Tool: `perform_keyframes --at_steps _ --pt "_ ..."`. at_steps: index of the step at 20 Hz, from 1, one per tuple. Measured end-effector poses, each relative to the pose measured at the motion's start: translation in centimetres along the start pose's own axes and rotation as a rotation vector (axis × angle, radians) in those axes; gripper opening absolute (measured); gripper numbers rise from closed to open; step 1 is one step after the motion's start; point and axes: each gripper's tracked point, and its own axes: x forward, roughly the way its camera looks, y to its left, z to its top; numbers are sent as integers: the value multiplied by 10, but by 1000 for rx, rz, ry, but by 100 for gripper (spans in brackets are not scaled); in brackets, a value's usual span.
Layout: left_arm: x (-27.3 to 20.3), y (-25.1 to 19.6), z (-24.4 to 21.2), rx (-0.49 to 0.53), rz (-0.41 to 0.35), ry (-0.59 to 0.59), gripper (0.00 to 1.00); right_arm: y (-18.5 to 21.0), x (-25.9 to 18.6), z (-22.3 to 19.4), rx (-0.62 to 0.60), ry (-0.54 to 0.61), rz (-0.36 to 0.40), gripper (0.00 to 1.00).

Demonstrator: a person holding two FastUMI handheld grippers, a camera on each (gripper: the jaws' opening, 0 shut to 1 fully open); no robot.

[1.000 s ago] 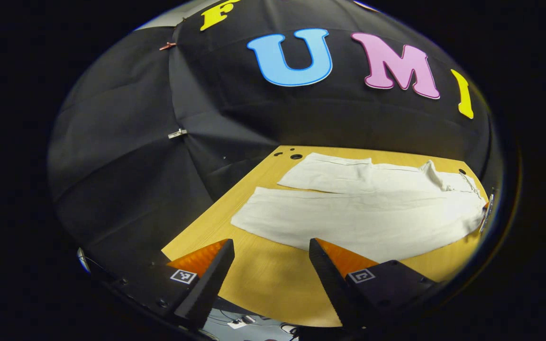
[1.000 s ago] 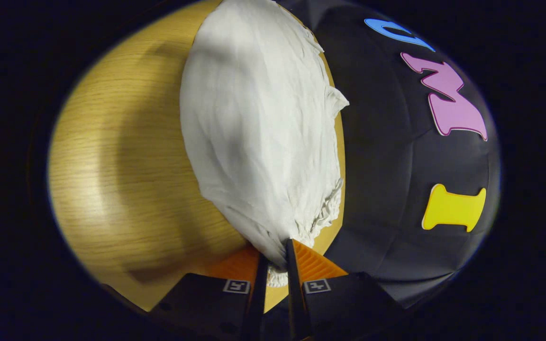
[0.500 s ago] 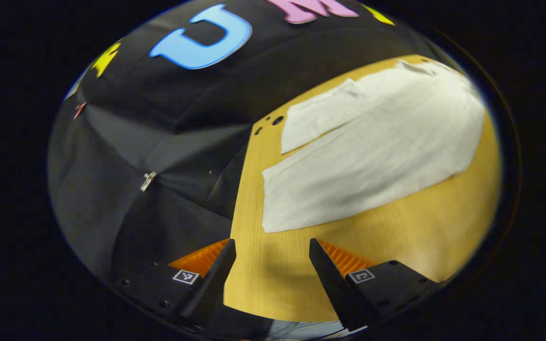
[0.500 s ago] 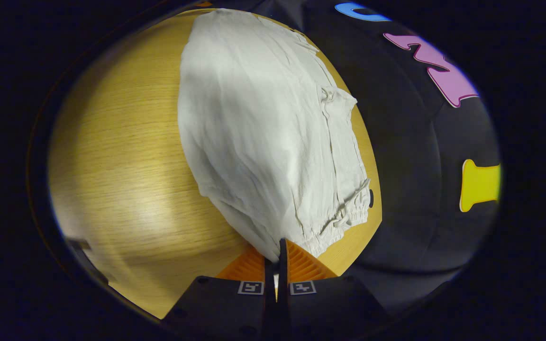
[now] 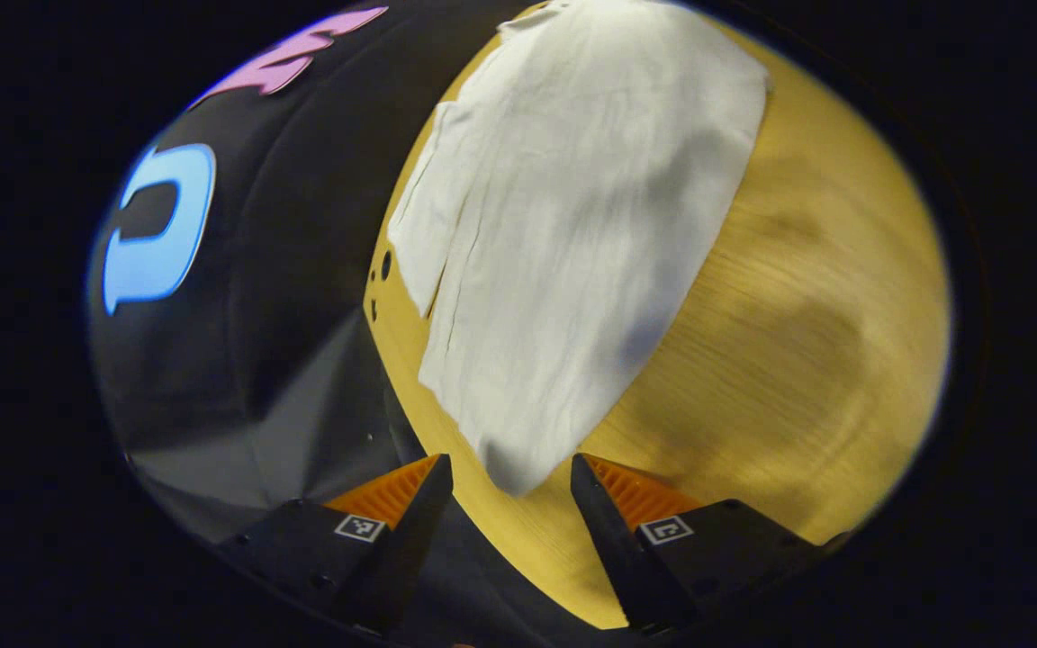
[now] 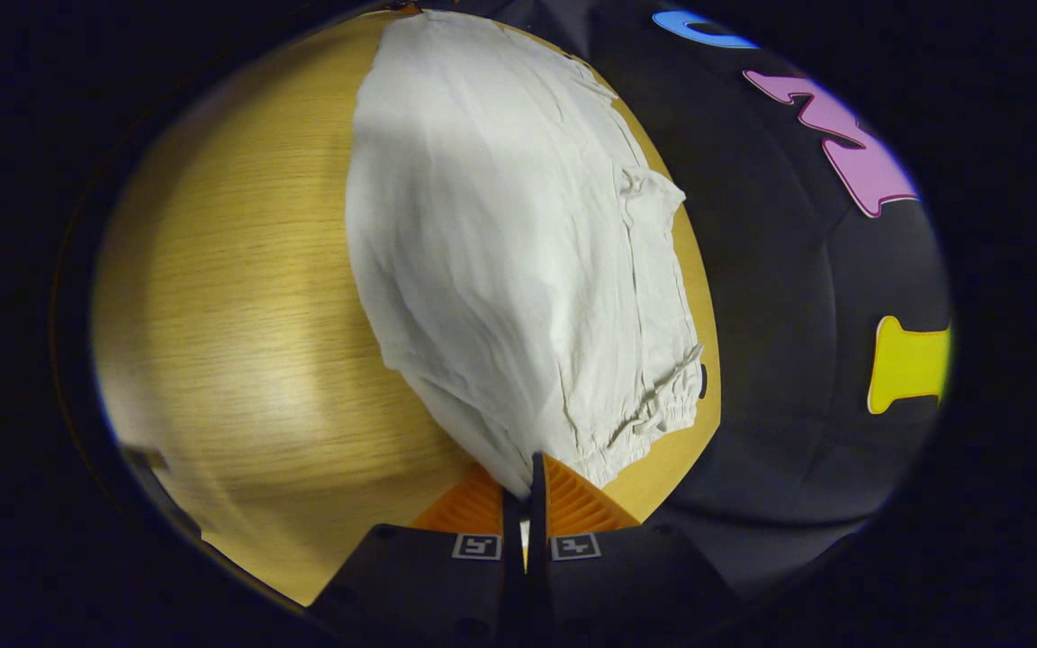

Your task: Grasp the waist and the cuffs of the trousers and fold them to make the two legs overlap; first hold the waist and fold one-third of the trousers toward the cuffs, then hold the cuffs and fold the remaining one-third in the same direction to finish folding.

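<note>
Right gripper view: right gripper [image 6: 525, 504] pinches the trousers' [image 6: 500, 252] waist corner.

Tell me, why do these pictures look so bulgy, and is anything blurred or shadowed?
Both views are fisheye, bending the table into a dome. Left gripper view: wood grain smeared by motion, soft shadows on it. Right gripper view: sharper, a bright sheen on the wood, a shadow across the trousers.

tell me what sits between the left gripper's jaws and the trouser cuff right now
Nothing separate: in the left gripper view the trousers cuff corner already hangs in the gap of the left gripper, whose jaws stand open, with bare wooden table beside it.
</note>
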Motion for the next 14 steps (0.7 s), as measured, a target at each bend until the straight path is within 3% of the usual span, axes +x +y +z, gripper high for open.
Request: perform_keyframes --at_steps 3,6,7,8,10,11,14 --pt "15 4 17 133 -92 -68 70 0 0 0 -17 4 -5 5" --pt "10 -3 22 146 -189 -63 55 0 -1 0 -19 10 -6 5" --pt "9 -6 23 142 -208 -61 57 1 -2 1 -17 10 -5 5" --pt "11 -6 23 137 -216 -62 40 1 -1 0 -17 10 -6 5" --pt "16 -11 23 120 -204 -60 20 1 -1 0 -19 10 -8 5" --pt "17 -6 24 105 -163 -55 11 1 -1 0 -14 10 -6 5" --pt "18 -1 28 -18 -74 -39 6 -7 -5 -1 29 10 -29 5"
